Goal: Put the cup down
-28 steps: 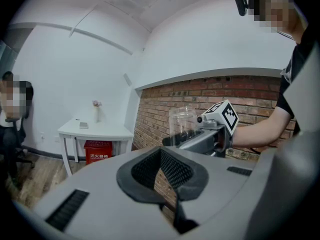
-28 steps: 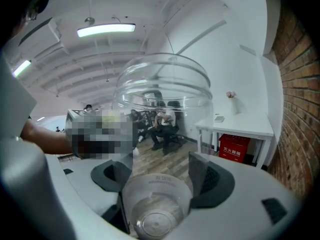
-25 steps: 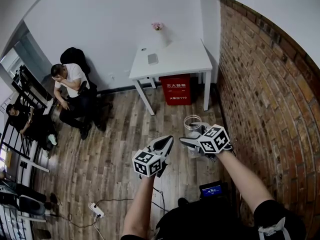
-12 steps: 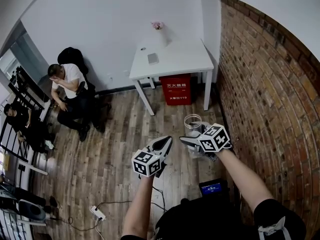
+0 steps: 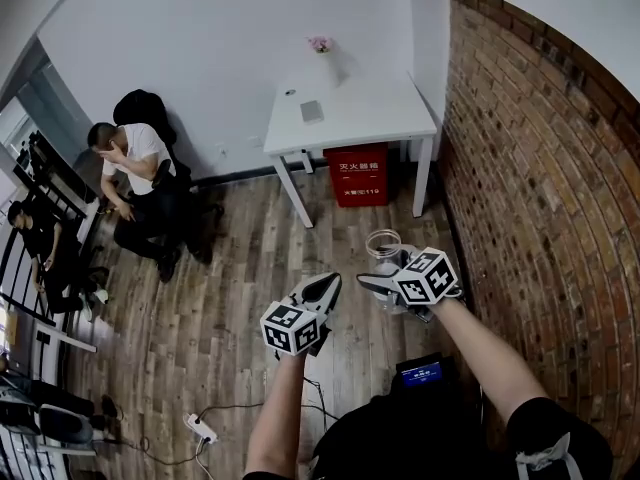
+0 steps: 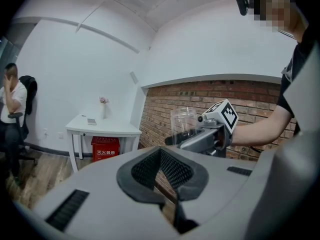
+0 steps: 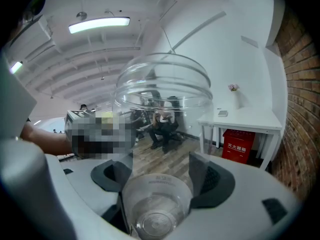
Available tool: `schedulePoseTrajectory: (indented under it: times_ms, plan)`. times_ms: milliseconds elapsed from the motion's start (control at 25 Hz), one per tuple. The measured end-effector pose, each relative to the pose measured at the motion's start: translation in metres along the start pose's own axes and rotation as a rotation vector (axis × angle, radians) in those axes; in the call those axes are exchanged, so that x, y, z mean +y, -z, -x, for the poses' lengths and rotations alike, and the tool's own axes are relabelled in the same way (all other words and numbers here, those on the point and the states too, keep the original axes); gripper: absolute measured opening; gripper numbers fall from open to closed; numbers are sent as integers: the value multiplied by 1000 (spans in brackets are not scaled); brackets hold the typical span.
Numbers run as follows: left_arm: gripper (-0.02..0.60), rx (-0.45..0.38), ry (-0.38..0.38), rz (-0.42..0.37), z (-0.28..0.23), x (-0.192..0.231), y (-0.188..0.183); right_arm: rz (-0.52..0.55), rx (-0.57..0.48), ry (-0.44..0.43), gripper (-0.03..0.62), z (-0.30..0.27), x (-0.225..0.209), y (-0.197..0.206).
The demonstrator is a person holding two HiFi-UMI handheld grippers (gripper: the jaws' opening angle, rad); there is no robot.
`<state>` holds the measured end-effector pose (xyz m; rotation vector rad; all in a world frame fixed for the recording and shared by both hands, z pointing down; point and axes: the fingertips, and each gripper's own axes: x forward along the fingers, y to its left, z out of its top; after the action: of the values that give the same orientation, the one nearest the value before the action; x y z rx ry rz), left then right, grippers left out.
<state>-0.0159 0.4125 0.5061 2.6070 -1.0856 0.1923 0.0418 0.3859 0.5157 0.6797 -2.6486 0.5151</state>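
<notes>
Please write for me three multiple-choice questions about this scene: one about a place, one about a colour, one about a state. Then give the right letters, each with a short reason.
1. Where does the red box stand in relation to the white table?
A. on top of it
B. under it
C. far from it, in the middle of the floor

2. What colour is the cup in the right gripper?
A. clear, see-through
B. blue
C. black

3. How do the jaws of the left gripper stand?
A. wide apart
B. closed on the cup
C. together, with nothing between them

Answers:
1. B, because the head view shows the box between the table legs, below the top.
2. A, because the room shows through the cup's wall in the right gripper view.
3. C, because the jaws meet in the left gripper view, and the cup sits in the other gripper.
</notes>
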Motion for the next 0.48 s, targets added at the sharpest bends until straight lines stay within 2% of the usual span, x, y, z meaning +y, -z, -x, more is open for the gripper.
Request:
schedulePoseTrajectory:
  times_ms: [240, 480]
  plan:
    - [8, 10, -4, 22, -21, 27, 5, -22, 6, -13, 354, -23, -27, -2]
    - [8, 25, -20, 33, -67, 81, -5, -34, 1, -39, 354, -65, -86, -26]
